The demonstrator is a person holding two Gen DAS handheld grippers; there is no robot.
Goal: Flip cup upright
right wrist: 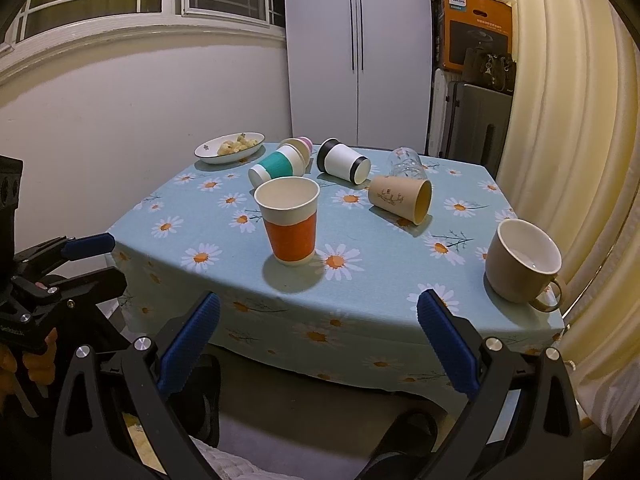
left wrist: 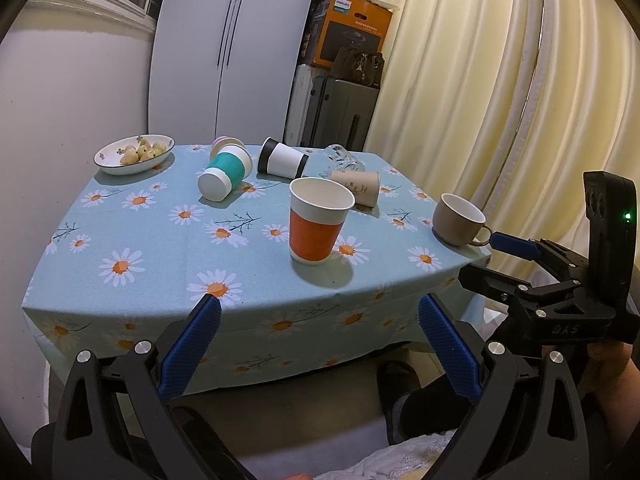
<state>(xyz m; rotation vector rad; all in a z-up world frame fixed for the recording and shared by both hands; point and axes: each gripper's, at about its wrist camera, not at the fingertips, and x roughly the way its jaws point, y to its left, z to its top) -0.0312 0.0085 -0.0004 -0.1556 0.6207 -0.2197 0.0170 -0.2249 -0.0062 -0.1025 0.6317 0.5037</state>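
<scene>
An orange-sleeved paper cup (left wrist: 319,222) (right wrist: 289,222) stands upright near the table's front. A beige mug (left wrist: 459,219) (right wrist: 522,259) stands upright at the front right corner. Lying on their sides behind are a teal-sleeved cup (left wrist: 225,175) (right wrist: 276,167), a black-banded white cup (left wrist: 282,158) (right wrist: 344,161), a tan paper cup (left wrist: 357,187) (right wrist: 401,198), a clear glass (left wrist: 344,159) (right wrist: 407,163) and a pink cup (left wrist: 224,142) (right wrist: 302,145). My left gripper (left wrist: 320,312) is open and empty, short of the table's front edge. My right gripper (right wrist: 318,312) is open and empty, also in front of the table.
A daisy-print blue tablecloth (left wrist: 160,240) (right wrist: 380,280) covers the table. A dish of snacks (left wrist: 134,154) (right wrist: 230,147) sits at the back left. Cream curtains (left wrist: 500,100) hang to the right. A grey suitcase and boxes (left wrist: 344,92) stand behind the table beside a white wardrobe (right wrist: 360,60).
</scene>
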